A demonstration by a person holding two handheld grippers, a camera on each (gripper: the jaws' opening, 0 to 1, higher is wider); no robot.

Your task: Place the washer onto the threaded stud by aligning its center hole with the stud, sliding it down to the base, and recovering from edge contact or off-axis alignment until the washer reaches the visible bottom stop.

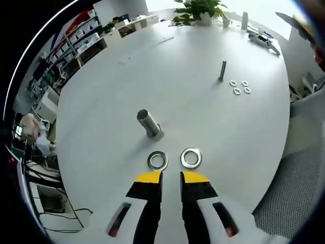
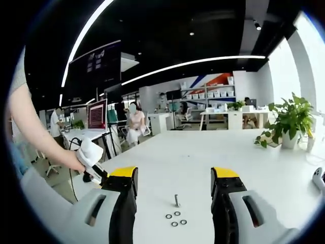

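white table (image 2: pixel 203 152) | potted plant (image 2: pixel 289 122) (bright window side) | shelves (image 1: pixel 71 46) | black ceiling (image 2: pixel 193 25)

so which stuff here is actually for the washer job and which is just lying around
For the job:
- two large washers just ahead of the left tongs
- thick stud beyond them
- right tongs, held wide open

Just lying about:
- thin stud with four small washers beside it
- potted plant
- another tool at the table's far edge

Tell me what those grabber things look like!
The left gripper has two black jaws with yellow tips on a white body with dark slots showing red. The right gripper has the same black jaws and yellow tips, on a grey body with slots.
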